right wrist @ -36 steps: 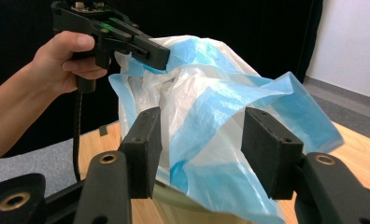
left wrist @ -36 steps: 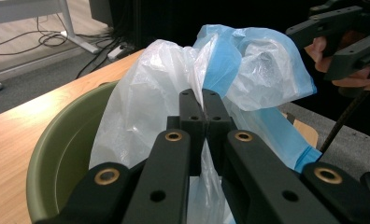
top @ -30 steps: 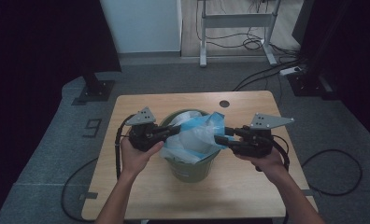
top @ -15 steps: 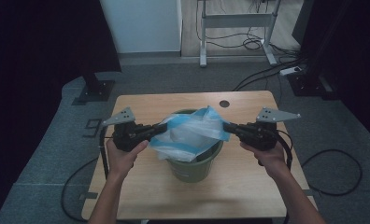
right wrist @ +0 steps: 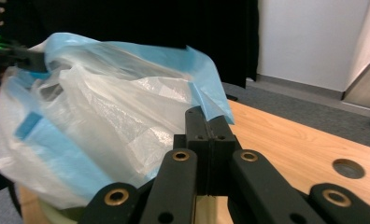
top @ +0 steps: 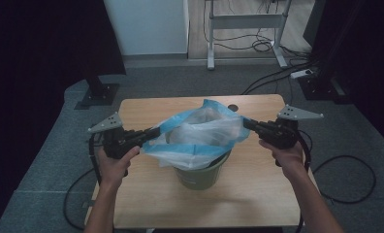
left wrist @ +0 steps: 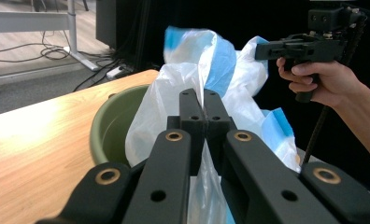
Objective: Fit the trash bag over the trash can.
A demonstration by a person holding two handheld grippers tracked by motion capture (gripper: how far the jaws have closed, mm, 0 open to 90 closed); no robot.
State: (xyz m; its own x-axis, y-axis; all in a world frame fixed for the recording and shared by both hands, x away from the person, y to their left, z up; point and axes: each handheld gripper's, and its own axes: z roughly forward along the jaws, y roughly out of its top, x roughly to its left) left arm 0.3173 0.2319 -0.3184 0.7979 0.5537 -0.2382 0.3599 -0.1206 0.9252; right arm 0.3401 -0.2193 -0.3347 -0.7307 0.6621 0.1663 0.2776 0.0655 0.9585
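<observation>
A white see-through plastic bag (top: 200, 133) with a blue rim hangs stretched over a green bin (top: 202, 175) in the middle of the wooden table (top: 146, 194). My left gripper (top: 157, 132) is shut on the bag's left edge, and my right gripper (top: 246, 122) is shut on its right edge. In the left gripper view the closed jaws (left wrist: 204, 100) pinch the bag (left wrist: 230, 70) above the bin (left wrist: 113, 126), with the other gripper (left wrist: 295, 46) held in a hand beyond. In the right gripper view the closed jaws (right wrist: 206, 116) clamp the blue rim of the bag (right wrist: 113, 112).
The table has a small round hole (top: 233, 107) near its far edge. Cables (top: 345, 170) trail across the grey floor on both sides. A black stand (top: 97, 92) rests at the far left, and a metal desk frame (top: 243, 22) is behind.
Both hands have moved apart, left gripper to the left and right gripper to the right. The bag's mouth is pulled wider and flatter over the bin.
</observation>
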